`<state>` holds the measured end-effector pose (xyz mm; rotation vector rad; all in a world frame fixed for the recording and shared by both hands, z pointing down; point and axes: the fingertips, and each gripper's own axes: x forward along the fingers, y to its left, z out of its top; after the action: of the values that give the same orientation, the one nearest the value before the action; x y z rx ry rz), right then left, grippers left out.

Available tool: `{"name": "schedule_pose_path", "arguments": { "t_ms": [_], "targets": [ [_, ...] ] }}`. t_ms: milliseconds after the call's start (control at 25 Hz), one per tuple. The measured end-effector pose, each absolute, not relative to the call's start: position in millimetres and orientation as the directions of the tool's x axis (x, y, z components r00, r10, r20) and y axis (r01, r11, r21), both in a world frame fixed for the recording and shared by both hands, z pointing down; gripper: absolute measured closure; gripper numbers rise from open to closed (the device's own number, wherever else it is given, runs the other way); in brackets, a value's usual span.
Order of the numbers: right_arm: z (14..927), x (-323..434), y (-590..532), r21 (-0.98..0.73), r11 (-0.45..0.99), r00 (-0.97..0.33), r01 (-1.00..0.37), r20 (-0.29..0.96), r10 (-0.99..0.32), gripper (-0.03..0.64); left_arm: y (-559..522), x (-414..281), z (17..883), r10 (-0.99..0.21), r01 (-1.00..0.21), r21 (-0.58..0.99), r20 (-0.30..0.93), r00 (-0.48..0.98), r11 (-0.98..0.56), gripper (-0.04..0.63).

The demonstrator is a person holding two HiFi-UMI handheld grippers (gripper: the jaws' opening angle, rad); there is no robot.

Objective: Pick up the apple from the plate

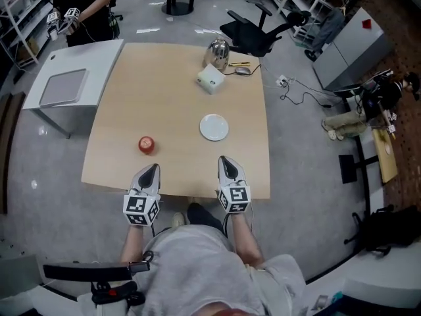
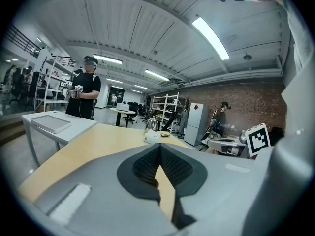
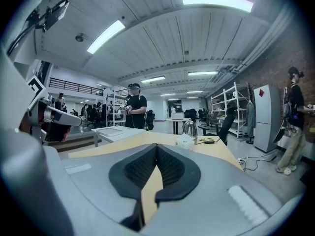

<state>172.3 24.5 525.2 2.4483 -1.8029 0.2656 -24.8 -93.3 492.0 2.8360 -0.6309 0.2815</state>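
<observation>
Largest first: a broad square table of pale wood (image 1: 171,97), mostly bare. At its near edge, two grey-and-white hand-held tools with marker cubes, the left tool (image 1: 152,168) and the right tool (image 1: 225,159). Both clenched tip to tip, with nothing between the ribbed black pads, as plainly seen in each gripper view. Further in, ahead of the right tool and a little to its left, a small round white plate (image 1: 214,127), empty. Smallest, the round red apple (image 1: 147,145), lying on bare wood well to the left of the plate and not touching it. Judged from this layout: apple off the plate already, resting on the table, gripped by neither tool, nothing lifted at this moment. Left to do, if anything, a grasp and a lift straight from the wood. Relative to the tools: just beyond the tip of the left tool and slightly to its left, near but apart; much farther from the right tool, across the table's front. Probably best reached by the left tool, with jaws spread first and then brought round the fruit.
</observation>
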Motion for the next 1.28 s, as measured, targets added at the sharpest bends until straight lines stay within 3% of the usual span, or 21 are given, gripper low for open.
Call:
{"name": "schedule_pose_path", "arguments": {
  "t_ms": [360, 1280],
  "targets": [
    [526.3, 164.5, 61.7, -0.043, -0.355, 0.344, -0.934, 0.167, -0.924, 0.611, -75.9, -17.0, 496.0, -0.332, -0.372, 0.166, 0.228, 0.915, -0.913, 0.575],
    [535.7, 143.6, 106.8, -0.03, -0.405, 0.396, -0.914, 0.153, -0.905, 0.611, -55.9, -30.8, 500.0, -0.306, -0.339, 0.139, 0.217, 0.927, -0.93, 0.575]
  ]
}}
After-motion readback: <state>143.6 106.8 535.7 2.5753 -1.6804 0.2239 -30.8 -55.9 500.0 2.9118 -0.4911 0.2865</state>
